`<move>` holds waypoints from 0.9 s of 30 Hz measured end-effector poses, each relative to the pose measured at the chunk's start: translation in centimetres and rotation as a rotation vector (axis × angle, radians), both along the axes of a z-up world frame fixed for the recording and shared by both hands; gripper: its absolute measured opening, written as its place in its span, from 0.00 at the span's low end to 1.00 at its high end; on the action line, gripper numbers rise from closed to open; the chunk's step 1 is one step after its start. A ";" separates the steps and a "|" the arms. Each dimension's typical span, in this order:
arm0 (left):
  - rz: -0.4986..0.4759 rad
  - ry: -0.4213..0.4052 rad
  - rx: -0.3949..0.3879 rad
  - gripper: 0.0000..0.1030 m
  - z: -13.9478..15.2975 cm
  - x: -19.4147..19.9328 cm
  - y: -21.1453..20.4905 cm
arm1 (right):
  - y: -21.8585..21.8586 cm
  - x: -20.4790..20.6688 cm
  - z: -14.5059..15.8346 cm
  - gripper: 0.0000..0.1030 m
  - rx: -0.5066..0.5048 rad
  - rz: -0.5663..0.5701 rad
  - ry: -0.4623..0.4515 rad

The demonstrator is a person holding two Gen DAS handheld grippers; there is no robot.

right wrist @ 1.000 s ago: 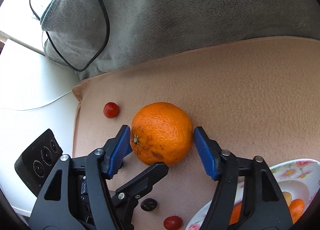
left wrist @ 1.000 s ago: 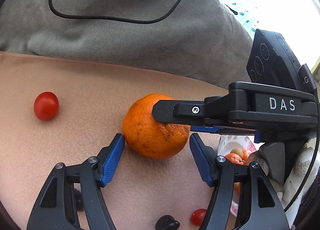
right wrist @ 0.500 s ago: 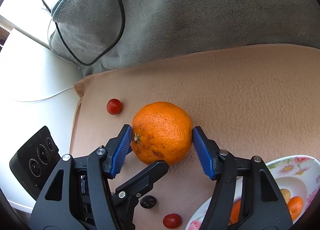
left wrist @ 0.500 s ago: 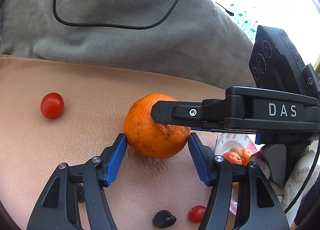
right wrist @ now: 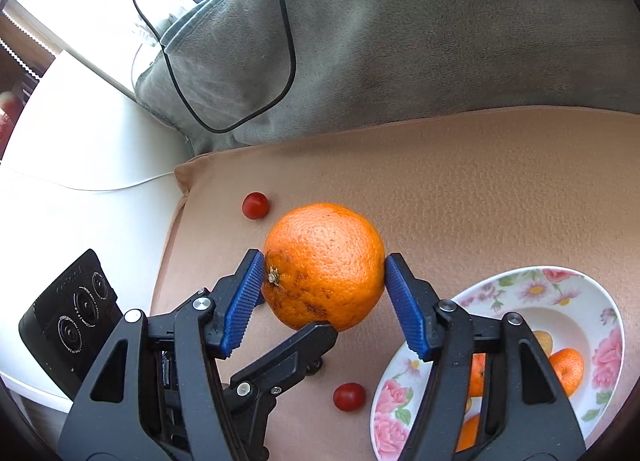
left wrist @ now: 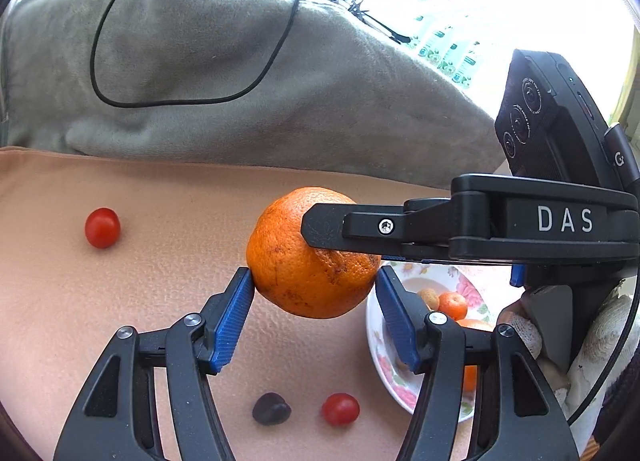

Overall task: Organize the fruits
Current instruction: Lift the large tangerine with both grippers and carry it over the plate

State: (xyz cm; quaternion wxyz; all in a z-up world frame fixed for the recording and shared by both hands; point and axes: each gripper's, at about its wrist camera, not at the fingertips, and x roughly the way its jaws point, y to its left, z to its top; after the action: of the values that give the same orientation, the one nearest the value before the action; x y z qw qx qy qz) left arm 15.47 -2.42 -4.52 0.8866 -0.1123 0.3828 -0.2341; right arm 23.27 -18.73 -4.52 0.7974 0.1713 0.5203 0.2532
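Tan cloth (right wrist: 460, 189) is lying under one orange (right wrist: 324, 267), both grippers, left (left wrist: 314, 301) and right (right wrist: 324, 293), clamping it; two tomatoes (left wrist: 102, 227) and one dark fruit (left wrist: 271, 408) are lying loose, plate (right wrist: 600, 301) near right.

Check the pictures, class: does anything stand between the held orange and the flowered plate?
Nothing visible does. The orange, between the right gripper fingers, is beside the plate; the cherry tomato lies nearer the camera, off that line.

a grey blanket (right wrist: 400, 41) heaps behind the beige cloth (right wrist: 500, 189), bright window light beyond.
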 end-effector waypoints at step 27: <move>-0.155 -0.030 0.020 0.61 1.9 -2.5 -9.4 | -10.5 -5.1 1.3 0.63 0.035 -0.126 -0.019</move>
State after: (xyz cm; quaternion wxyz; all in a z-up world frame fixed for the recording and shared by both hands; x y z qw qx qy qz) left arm 12.96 -11.78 -2.57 0.8724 -0.0701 0.3793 -0.3001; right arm 18.19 -29.19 -3.19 0.8134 0.2152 0.4965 0.2132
